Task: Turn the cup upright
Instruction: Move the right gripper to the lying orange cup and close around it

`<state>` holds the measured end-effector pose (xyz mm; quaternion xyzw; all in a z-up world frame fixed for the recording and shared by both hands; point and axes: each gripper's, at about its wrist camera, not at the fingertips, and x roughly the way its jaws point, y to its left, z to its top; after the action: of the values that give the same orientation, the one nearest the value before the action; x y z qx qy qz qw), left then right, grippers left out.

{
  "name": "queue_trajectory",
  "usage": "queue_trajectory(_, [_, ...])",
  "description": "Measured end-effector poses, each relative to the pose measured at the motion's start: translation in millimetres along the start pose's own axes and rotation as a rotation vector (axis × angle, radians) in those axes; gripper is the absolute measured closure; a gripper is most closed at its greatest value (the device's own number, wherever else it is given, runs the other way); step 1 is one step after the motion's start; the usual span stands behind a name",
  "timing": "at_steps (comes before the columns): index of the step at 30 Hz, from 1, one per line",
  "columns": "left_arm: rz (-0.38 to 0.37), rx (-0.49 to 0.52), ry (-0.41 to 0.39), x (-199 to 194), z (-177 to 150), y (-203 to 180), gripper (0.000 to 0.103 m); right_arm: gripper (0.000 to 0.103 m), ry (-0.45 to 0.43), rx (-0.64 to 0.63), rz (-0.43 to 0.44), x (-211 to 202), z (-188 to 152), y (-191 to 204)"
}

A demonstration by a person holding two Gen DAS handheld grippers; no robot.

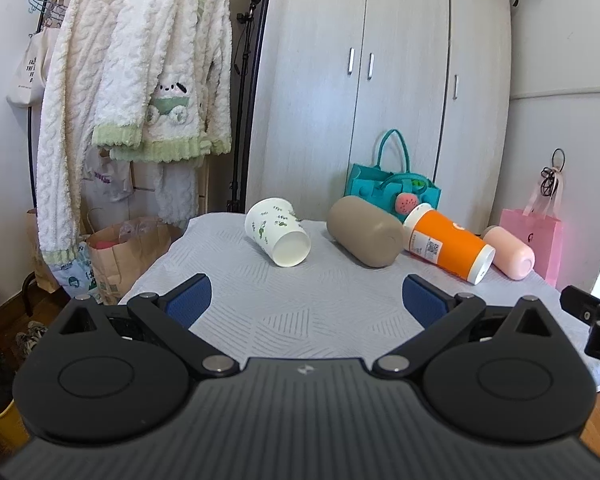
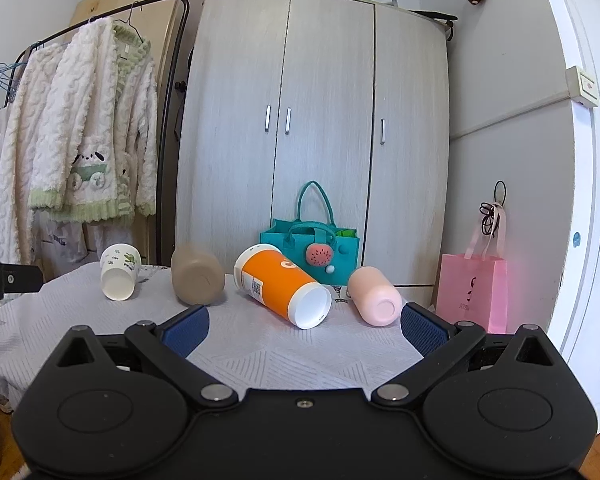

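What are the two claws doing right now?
Left claw: open, holding nothing.
Right claw: open, holding nothing.

Bright, even daylight in both views, strongest from the right, washing out the door (image 2: 580,200) edge. Soft, faint shadows under the cups on the tabletop (image 1: 300,304). Sharp focus mid-frame. Heavy fisheye bending of the wardrobe (image 2: 320,120); dark vignetted corners.
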<state>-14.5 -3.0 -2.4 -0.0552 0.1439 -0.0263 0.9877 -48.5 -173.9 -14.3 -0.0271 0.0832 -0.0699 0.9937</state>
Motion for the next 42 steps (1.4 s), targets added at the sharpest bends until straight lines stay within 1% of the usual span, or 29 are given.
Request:
queue_trajectory(3, [0.02, 0.017, 0.044, 8, 5, -3, 0.0, 0.0, 0.021, -0.008, 0.04, 4, 3, -3])
queue_trajectory(6, [0.068, 0.059, 0.104, 21, 14, -8, 0.0, 0.0, 0.05, -0.022, 0.182, 11, 14, -13])
queue_trajectory(8, [0.095, 0.079, 0.139, 30, 22, -11, 0.0, 0.0, 0.06, -0.015, 0.249, 19, 25, -20])
queue_trajectory(9, [0.099, 0.081, 0.153, 34, 26, -12, 0.0, 0.0, 0.08, -0.01, 0.285, 25, 33, -24])
queue_trajectory(11, [0.082, 0.073, 0.172, 41, 36, -13, 0.0, 0.0, 0.104, -0.006, 0.332, 36, 44, -30])
queue_trajectory(13, [0.045, 0.056, 0.193, 49, 47, -14, 0.0, 0.0, 0.137, -0.015, 0.386, 49, 56, -37])
queue_trajectory(16, [-0.014, 0.033, 0.233, 65, 62, -18, 0.0, 0.0, 0.207, -0.033, 0.425, 73, 69, -46])
queue_trajectory(19, [-0.073, 0.071, 0.232, 85, 73, -27, 0.0, 0.0, 0.282, -0.072, 0.474, 102, 80, -50])
queue_trajectory(20, [-0.086, 0.086, 0.247, 94, 75, -33, 0.0, 0.0, 0.308, -0.079, 0.488, 112, 83, -50])
queue_trajectory(24, [-0.107, 0.099, 0.294, 125, 79, -42, 0.0, 0.0, 0.387, -0.081, 0.524, 150, 85, -51])
queue_trajectory(27, [-0.109, 0.128, 0.323, 143, 78, -50, 0.0, 0.001, 0.411, -0.115, 0.549, 176, 82, -50])
queue_trajectory(30, [-0.128, 0.12, 0.343, 156, 78, -52, 0.0, 0.001, 0.437, -0.175, 0.563, 199, 79, -43])
queue_trajectory(34, [-0.157, 0.051, 0.394, 172, 78, -47, 0.0, 0.001, 0.458, -0.287, 0.525, 226, 75, -32])
queue_trajectory(36, [-0.16, 0.035, 0.401, 178, 77, -44, 0.0, 0.001, 0.474, -0.321, 0.493, 244, 72, -28])
queue_trajectory(42, [-0.148, 0.056, 0.42, 192, 73, -45, 0.0, 0.001, 0.547, -0.293, 0.485, 284, 61, -32])
